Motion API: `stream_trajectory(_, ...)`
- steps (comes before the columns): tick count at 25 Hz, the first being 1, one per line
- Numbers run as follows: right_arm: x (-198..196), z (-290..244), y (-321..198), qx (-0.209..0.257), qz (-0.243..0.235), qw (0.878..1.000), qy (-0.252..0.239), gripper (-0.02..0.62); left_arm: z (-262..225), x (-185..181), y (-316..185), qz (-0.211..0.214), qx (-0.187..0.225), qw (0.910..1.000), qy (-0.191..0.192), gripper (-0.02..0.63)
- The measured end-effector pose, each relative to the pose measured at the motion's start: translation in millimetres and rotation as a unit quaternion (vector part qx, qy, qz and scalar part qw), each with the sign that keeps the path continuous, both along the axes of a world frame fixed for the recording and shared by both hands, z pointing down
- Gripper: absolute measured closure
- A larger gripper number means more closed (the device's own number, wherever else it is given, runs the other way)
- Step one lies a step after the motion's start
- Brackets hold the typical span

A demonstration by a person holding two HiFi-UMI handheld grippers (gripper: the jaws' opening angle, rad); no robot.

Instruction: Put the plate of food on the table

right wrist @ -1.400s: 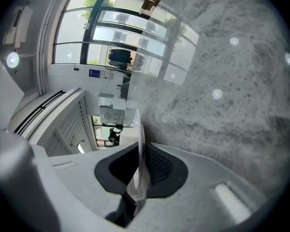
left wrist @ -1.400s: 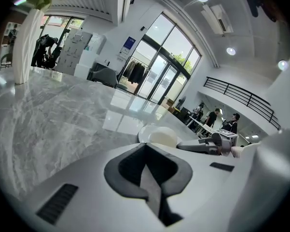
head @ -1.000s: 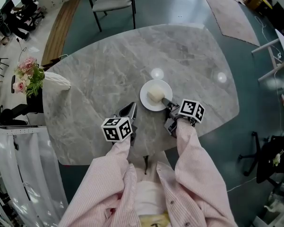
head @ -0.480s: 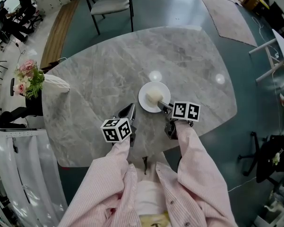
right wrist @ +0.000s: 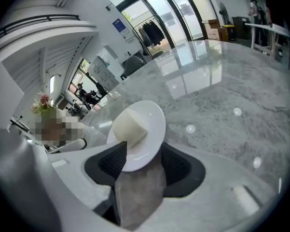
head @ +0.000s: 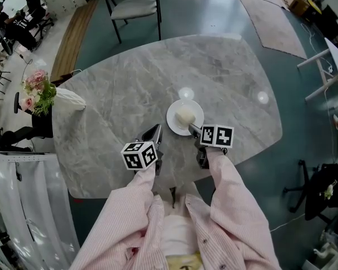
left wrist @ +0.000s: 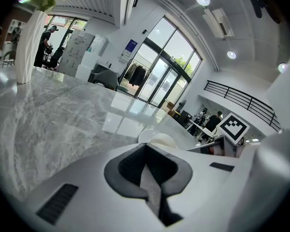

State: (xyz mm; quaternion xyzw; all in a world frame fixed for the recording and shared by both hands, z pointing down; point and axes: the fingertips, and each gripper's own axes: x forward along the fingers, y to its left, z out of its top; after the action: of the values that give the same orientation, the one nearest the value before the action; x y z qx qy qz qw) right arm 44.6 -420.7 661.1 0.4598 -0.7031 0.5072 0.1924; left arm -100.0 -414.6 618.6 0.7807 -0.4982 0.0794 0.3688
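A white plate (head: 185, 117) carrying a pale block of food (head: 184, 115) rests flat on the grey marble table (head: 129, 89), near its front middle. My right gripper (head: 194, 130) is at the plate's near rim and its jaws are opening. In the right gripper view the plate (right wrist: 147, 129) and food (right wrist: 128, 125) sit with the rim between the spread pads of that gripper (right wrist: 140, 164), which do not press on it. My left gripper (head: 156, 130) hovers left of the plate, shut and empty. Its own view shows the gripper (left wrist: 145, 170) and, beyond it, the plate (left wrist: 154, 139).
A white vase (head: 67, 97) with pink flowers (head: 38, 91) stands at the table's left edge. A grey chair (head: 132, 1) is beyond the far edge. A black office chair (head: 320, 190) stands on the floor at right. The table's front edge runs just under my grippers.
The right gripper's jaws have spread apart from the plate's rim and the gripper has drawn back a little. The plate stays on the table. The left gripper has hardly moved.
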Motion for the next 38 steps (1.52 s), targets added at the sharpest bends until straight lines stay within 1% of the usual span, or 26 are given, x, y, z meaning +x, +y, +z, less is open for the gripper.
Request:
stream_trajectory(5, 3.8, -2.0, 3.0, 0.000, 0.011, 1.000, -0.012, 0.388, -4.7, 1.7, 0.1, 0.002, 0.006, 1.0000, 0.001, 0.611)
stream_trajectory(9, 11.7, -11.0, 2.3, 0.020, -0.003, 1.000, 0.019, 0.388, -12.8, 3.1, 0.0, 0.006, 0.014, 0.9999, 0.002, 0.611)
stream_trajectory(11, 13.3, -16.9, 2.2, 0.034, -0.011, 0.999, 0.024, 0.394, -18.7, 7.5, 2.5, 0.014, 0.022, 0.9997, 0.004, 0.611)
stream_trajectory(15, 12.8, -35.0, 2.0, 0.073, -0.027, 0.997, 0.023, 0.423, -35.7, 17.6, 7.7, 0.032, 0.045, 0.9985, 0.006, 0.611)
stream_trajectory(17, 10.5, -46.1, 2.1, 0.098, -0.039, 0.994, 0.017, 0.469, -45.8, 19.6, 9.7, 0.039, 0.060, 0.9975, 0.005, 0.611)
stream_trajectory(21, 8.4, -70.7, 4.3, 0.147, -0.058, 0.987, 0.009, 0.555, -67.2, 18.8, 12.0, 0.045, 0.090, 0.9949, 0.005, 0.611)
stream_trajectory(23, 8.2, -82.1, 7.1, 0.165, -0.061, 0.984, 0.001, 0.573, -77.6, 17.1, 12.6, 0.046, 0.105, 0.9934, 0.005, 0.611)
stream_trajectory(27, 6.0, -106.1, 12.0, 0.202, -0.069, 0.977, -0.019, 0.589, -98.5, 14.8, 13.5, 0.051, 0.136, 0.9894, 0.003, 0.611)
stream_trajectory(30, 6.6, -122.0, 14.3, 0.230, -0.073, 0.970, -0.023, 0.589, -112.2, 12.7, 13.8, 0.055, 0.157, 0.9861, -0.001, 0.611)
stream_trajectory(34, 5.4, -140.4, 20.3, 0.277, -0.089, 0.956, -0.023, 0.589, -125.7, 10.2, 17.3, 0.057, 0.181, 0.9819, -0.007, 0.611)
stream_trajectory(38, 5.5, -159.8, 23.7, 0.309, -0.091, 0.946, -0.037, 0.589, -139.1, 8.0, 20.1, 0.056, 0.203, 0.9776, -0.012, 0.611)
